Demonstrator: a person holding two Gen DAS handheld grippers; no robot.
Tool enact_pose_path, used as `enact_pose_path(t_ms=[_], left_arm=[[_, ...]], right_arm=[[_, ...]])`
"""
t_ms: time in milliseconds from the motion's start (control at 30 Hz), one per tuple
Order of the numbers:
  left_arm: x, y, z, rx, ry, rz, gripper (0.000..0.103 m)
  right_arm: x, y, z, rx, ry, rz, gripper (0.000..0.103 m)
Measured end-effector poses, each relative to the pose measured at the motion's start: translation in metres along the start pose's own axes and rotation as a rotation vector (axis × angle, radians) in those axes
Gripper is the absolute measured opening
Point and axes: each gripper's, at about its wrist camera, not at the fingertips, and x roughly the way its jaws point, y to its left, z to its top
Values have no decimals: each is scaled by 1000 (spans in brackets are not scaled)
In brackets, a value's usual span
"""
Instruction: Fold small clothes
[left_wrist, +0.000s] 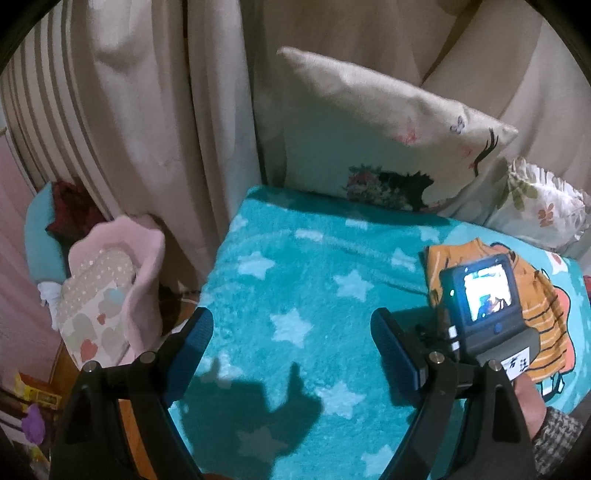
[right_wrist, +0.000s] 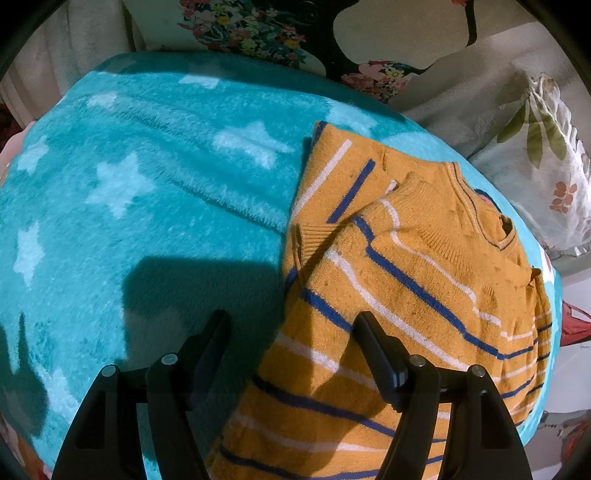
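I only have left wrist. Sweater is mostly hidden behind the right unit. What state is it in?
Observer: The orange striped sweater lies on the teal star blanket with one sleeve folded across its front.
Operator: Right jaws on it?
Observer: No. The right gripper is open above the sweater's left edge; one finger is over the knit, the other over the blanket, nothing pinched.
Operator: Collar visible?
Observer: Yes, the neckline points toward the floral pillow, ribbing with a dark line along it.
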Motion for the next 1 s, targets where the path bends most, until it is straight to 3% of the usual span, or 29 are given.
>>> enact_pose_path(t_ms=[200,333,600,1000], left_arm=[[-20,3,18,-20,-150,82,88],[-25,11,30,-34,-196,125,91],[-14,22,29,-53,-145,136,91],[1,23,22,-72,-64,67,91]], right_arm=[[-1,1,-1,-2,-3,-4,76],[-1,0,-1,-3,-1,-4,77],[-1,0,0,-2,0,-4,77],[0,0,0,-6,0,-4,77]])
